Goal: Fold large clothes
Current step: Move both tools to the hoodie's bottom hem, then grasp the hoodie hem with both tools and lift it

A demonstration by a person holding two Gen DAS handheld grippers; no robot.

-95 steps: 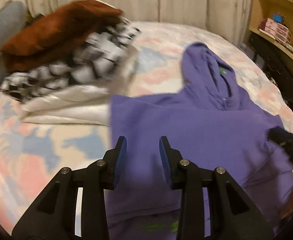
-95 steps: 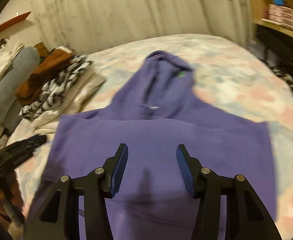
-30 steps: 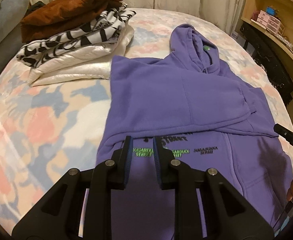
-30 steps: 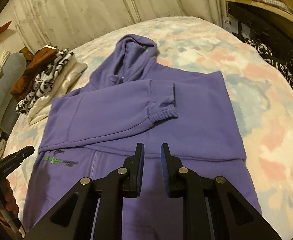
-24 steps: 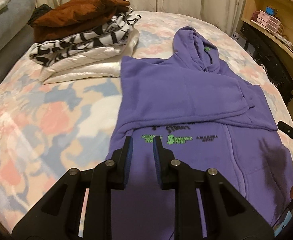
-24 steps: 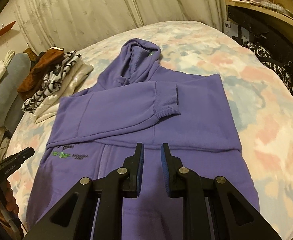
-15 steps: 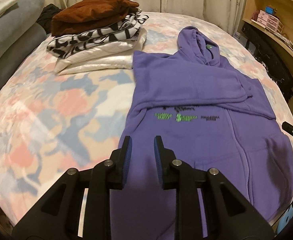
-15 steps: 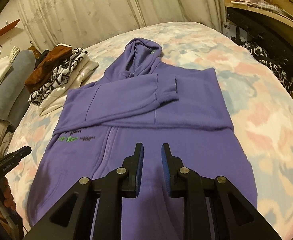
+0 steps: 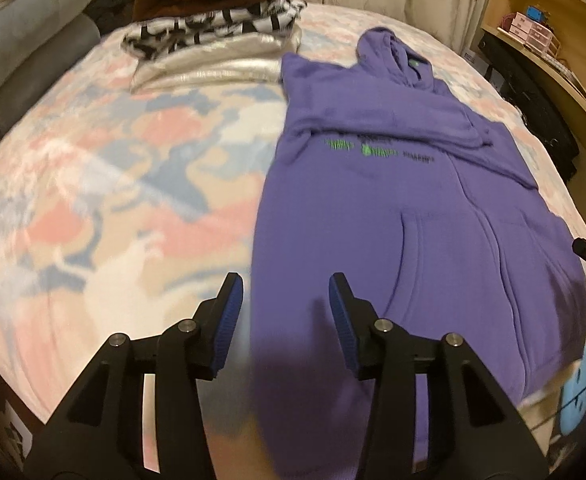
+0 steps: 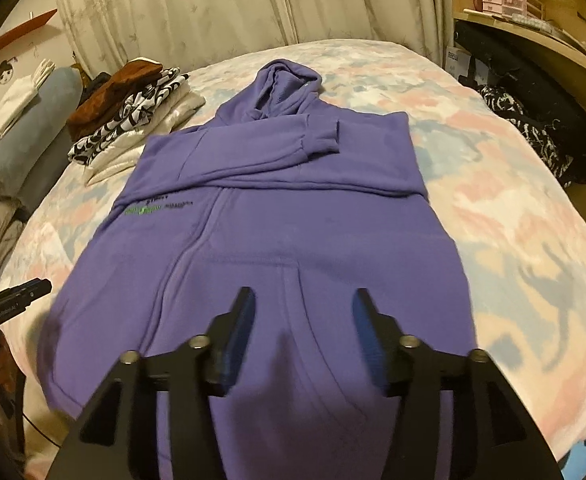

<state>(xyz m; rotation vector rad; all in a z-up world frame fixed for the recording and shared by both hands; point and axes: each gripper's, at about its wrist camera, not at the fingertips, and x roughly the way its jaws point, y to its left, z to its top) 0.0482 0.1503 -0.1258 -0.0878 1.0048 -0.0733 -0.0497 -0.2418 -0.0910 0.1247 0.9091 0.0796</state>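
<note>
Hoodie: the purple hoodie (image 10: 277, 240) lies flat on the bed (image 10: 513, 208), front up, hood toward the top of the frame, filling the centre of my right view and the right half of my left view.
Sleeves: both are folded across the chest; one ribbed cuff (image 10: 325, 138) sits upper centre-right in the right view.
Print: green lettering (image 9: 377, 152) shows just below the folded sleeves, upper right of centre in the left view.
Clothes pile: a stack of folded clothes (image 9: 217, 28) with a brown piece on top sits at the upper left, its pale bottom layer just beside the hoodie's shoulder.
Bolster: a grey bolster (image 10: 29, 128) lies at the far left edge.
Left gripper: my left gripper (image 9: 285, 316) is at the bottom centre of its view, straddling the hoodie's left edge near the hem; its fingers (image 9: 229, 320) have just been spreading and stand apart with nothing pinched, though the cloth lies below the gap.
Right gripper: my right gripper (image 10: 305, 332) hangs over the lower front by the pocket; it too has just been spreading and clamps nothing.
Shelf: a wooden shelf (image 10: 533, 28) with small pink boxes is at the upper right.
Dark clothes: a black patterned heap (image 10: 541, 128) rests below it, off the bed.
</note>
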